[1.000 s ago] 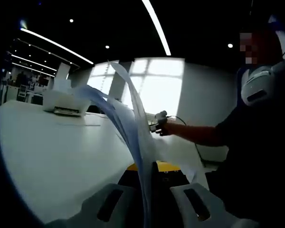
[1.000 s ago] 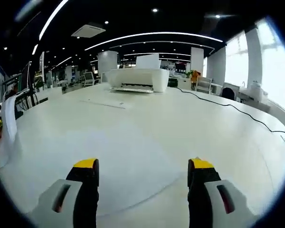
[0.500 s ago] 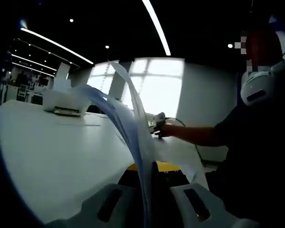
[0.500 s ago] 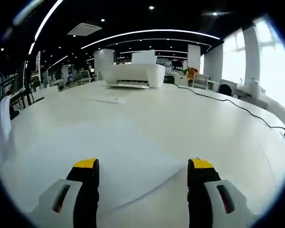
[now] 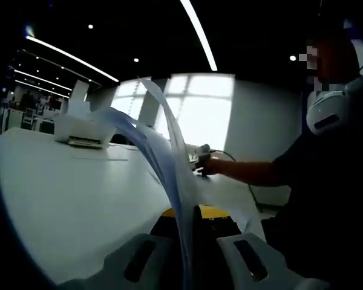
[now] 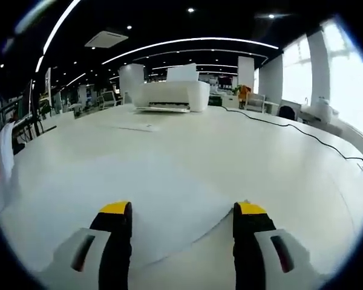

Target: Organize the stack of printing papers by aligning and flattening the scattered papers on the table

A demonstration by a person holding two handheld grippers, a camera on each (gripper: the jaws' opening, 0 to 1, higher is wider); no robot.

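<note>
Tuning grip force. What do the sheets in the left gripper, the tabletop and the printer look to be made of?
Sheets: thin white paper, matte; they arc and droop from the shut left gripper, and window light glows through them.
Tabletop: smooth white, probably laminate; a soft sheen under the ceiling lights.
Printer: white moulded shell, likely plastic, with rounded edges.

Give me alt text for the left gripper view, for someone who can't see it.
The left gripper is clamped on thin white paper sheets that curve upward from its jaws over a white table. A white boxy printer sits farther back, and a person's dark-sleeved arm reaches in from the right.
</note>
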